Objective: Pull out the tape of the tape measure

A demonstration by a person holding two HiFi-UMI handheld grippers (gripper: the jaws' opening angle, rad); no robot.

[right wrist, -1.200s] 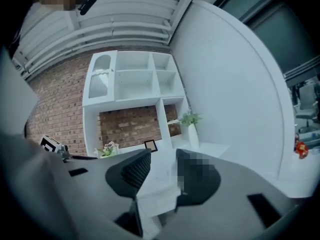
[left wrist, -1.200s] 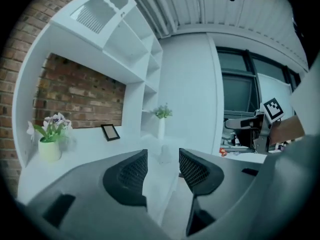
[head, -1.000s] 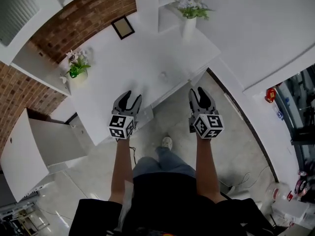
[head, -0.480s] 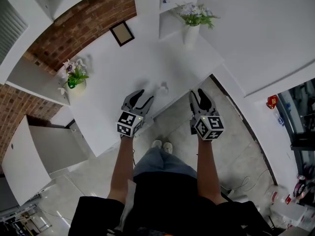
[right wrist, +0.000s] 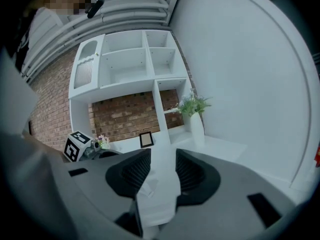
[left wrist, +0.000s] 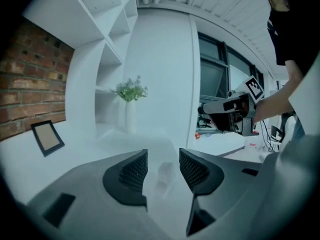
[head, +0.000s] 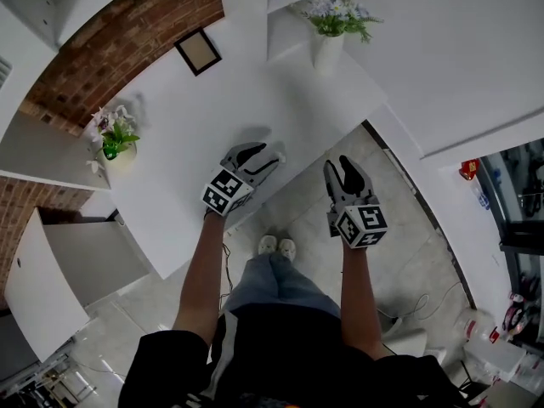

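A tall white vase [head: 327,51] stands at the far end of the white surface [head: 212,113] and holds a bunch of green leaves [head: 337,11]. A small green vase [head: 111,150] with pale flowers [head: 110,122] in it sits at the surface's left side, below the brick wall [head: 127,32]. A dark picture frame [head: 197,51] leans near the back, between the two vases.

The surface's near edge runs on a slant from lower left to upper right, and the floor [head: 408,228] lies open beyond it. The left gripper [head: 262,155] hangs over the surface just inside that edge. The right gripper [head: 340,167] is past the edge, over the floor, well apart from the left one, and the person's shoes [head: 278,246] show below between the two arms.

The tape measure [left wrist: 164,170] is a small pale thing on the surface close to the near edge, right ahead of the left gripper's tips. In the left gripper view it shows in the gap between the jaws, which stand apart with neither pad on it. It is too small and faint to tell its long axis or which way its tape end points. The right gripper's jaws are also spread, with nothing held between them, only the white surface ahead.
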